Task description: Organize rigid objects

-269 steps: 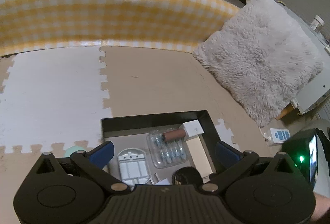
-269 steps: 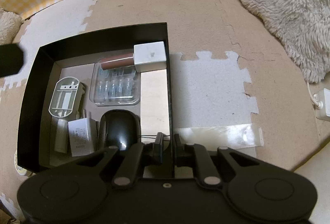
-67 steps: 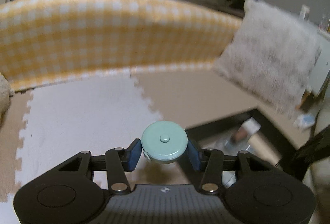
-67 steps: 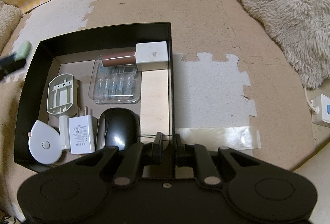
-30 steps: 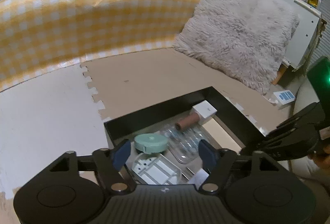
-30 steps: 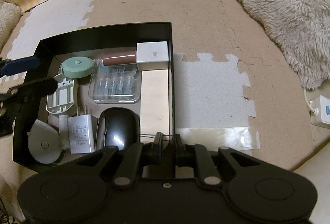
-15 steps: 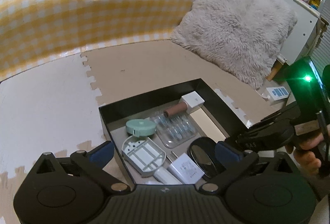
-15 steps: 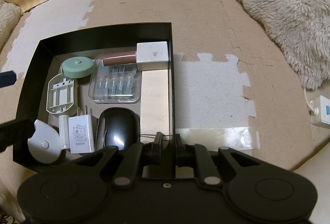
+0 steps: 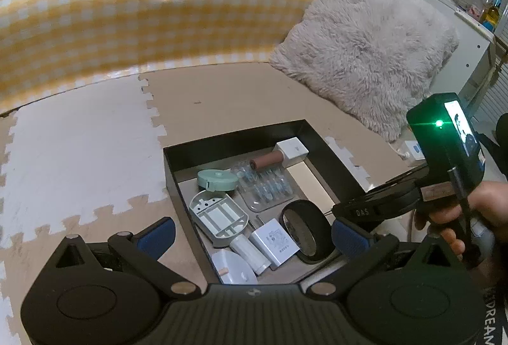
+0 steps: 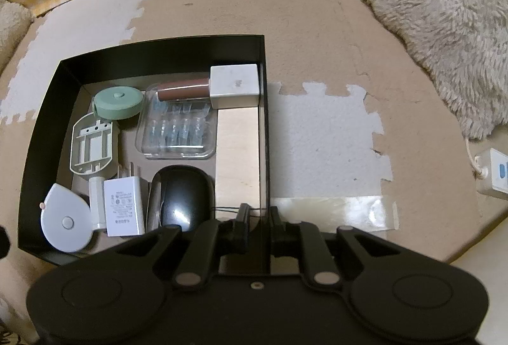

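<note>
A black open box (image 9: 222, 138) (image 10: 158, 49) lies on the foam mat. In it are a mint-green round tape measure (image 9: 217, 180) (image 10: 119, 102), a grey plastic bracket (image 10: 92, 148), a clear case (image 10: 177, 129), a brown tube (image 10: 182, 90), a white cube (image 10: 235, 84), a black mouse (image 10: 184, 195), a white charger (image 10: 123, 205) and a white teardrop tape measure (image 10: 65, 219). My left gripper (image 9: 252, 232) hangs wide open above the box's near end, with nothing in it. My right gripper (image 10: 258, 218) is shut on the box's right wall; a hand holds it (image 9: 365, 211).
A fluffy pillow (image 9: 365, 49) leans at the back right. A yellow checked cloth (image 9: 143, 27) runs along the back. A white power strip (image 10: 495, 173) lies at the right. A clear tape strip (image 10: 333, 211) sticks to the mat beside the box.
The green tape measure left my left gripper and now rests in the box's far left corner. The left jaws spread wide and drew back and up. The right gripper kept still.
</note>
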